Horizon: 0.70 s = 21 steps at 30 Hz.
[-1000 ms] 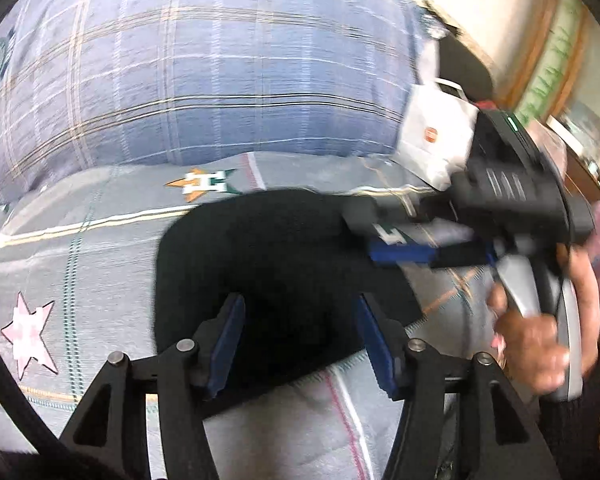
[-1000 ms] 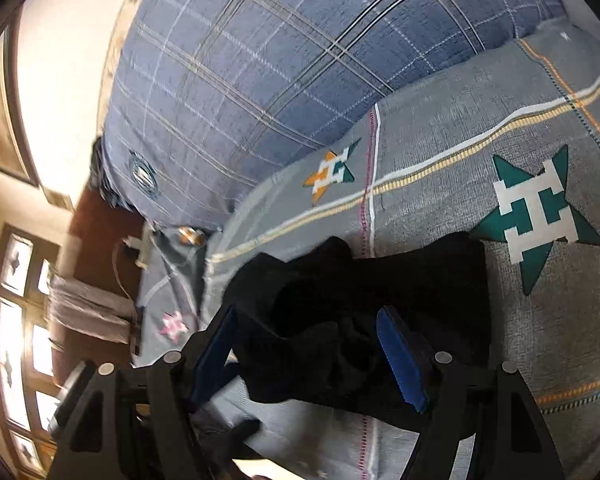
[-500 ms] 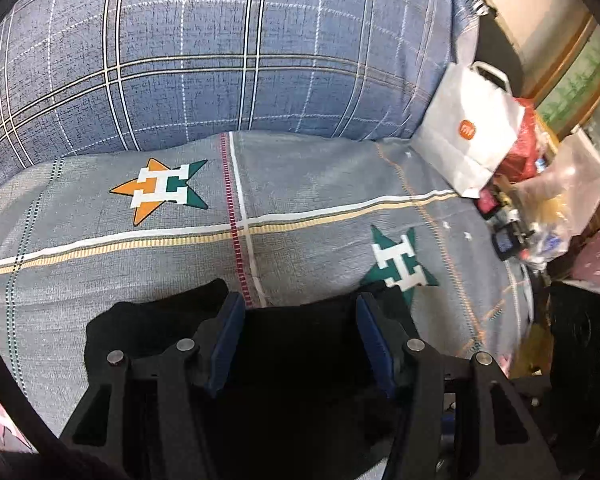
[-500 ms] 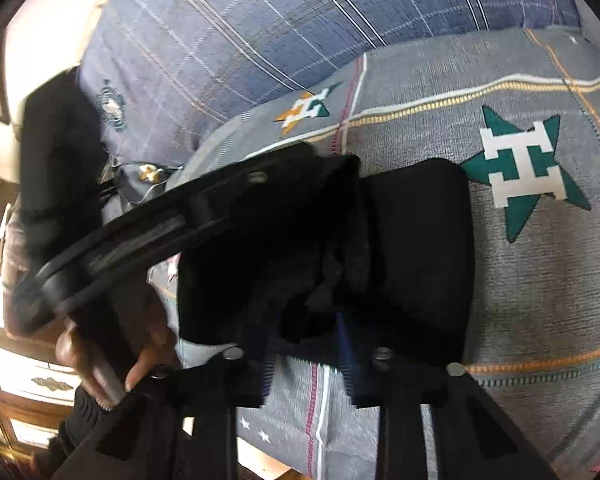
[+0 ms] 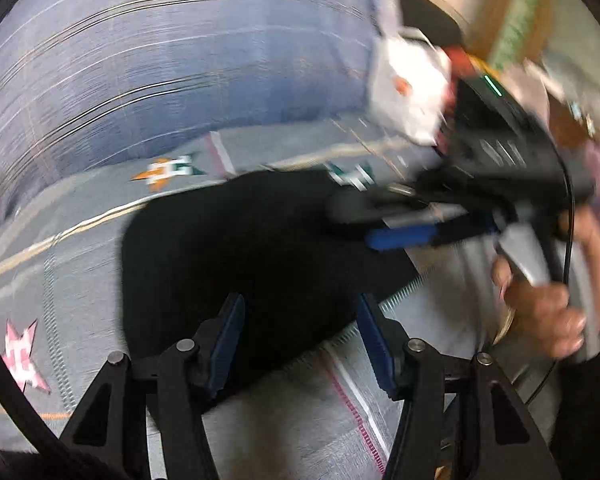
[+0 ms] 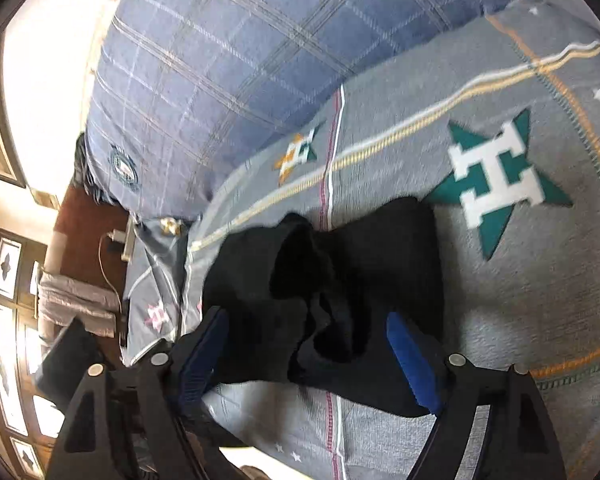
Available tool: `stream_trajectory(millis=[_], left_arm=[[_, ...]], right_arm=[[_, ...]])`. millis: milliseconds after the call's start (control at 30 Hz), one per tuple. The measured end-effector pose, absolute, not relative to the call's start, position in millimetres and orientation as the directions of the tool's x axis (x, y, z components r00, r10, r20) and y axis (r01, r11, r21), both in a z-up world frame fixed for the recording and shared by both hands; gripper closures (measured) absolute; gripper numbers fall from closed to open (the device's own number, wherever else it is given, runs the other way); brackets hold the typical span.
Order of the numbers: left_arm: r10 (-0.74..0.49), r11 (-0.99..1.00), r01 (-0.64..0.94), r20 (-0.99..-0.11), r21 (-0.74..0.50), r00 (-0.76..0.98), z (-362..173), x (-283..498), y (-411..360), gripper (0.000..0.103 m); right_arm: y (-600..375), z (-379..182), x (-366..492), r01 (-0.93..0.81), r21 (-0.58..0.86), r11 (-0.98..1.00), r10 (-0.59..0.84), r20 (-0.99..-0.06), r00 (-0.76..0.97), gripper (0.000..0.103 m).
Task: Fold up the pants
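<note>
Softly bunched black pants [image 6: 332, 300] lie on the woven grey bedspread [image 6: 520, 280], both claws released, right claw [image 6: 312, 356] just reopened

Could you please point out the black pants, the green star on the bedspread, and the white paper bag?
black pants [image 6: 380, 248]: right wrist view, flat folded panel behind the bunched opening.
green star [image 6: 496, 176]: right wrist view, white H at its centre.
white paper bag [image 5: 410, 88]: left wrist view, blurred front face beside the logo.

pants [image 6: 332, 304] on bedspread [image 6: 520, 300], pillow [image 6: 260, 60] behind
</note>
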<state>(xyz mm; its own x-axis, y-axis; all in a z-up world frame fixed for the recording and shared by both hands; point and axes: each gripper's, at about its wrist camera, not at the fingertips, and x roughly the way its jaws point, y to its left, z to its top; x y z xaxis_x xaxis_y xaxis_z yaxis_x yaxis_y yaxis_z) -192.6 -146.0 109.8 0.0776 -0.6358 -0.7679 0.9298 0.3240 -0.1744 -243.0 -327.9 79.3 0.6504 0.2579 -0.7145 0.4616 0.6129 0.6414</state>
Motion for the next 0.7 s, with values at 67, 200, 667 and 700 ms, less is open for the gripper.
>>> stream_trajectory(millis=[67,200,667,700], left_arm=[[-0.603,0.306,0.947,-0.790,-0.094,0.116,99,-206,-165,0.047],[-0.592,0.327,0.943,-0.791,-0.058,0.156,96,-204,-175,0.082],[-0.666,0.304,0.923,-0.745,-0.234,0.031,96,-196,-169,0.092],[-0.667,0.304,0.925,-0.744,-0.228,0.036,97,-199,-166,0.092]], right_arm=[[-326,74,-237,0.475,0.617,0.627,0.252,-0.739,0.625,0.028],[-323,71,-235,0.496,0.562,0.661,0.228,-0.781,0.581,0.089],[-337,109,-283,0.391,0.685,0.615,0.186,-0.607,0.772,0.083],[-336,115,-285,0.378,0.684,0.624,0.162,-0.587,0.794,0.050]])
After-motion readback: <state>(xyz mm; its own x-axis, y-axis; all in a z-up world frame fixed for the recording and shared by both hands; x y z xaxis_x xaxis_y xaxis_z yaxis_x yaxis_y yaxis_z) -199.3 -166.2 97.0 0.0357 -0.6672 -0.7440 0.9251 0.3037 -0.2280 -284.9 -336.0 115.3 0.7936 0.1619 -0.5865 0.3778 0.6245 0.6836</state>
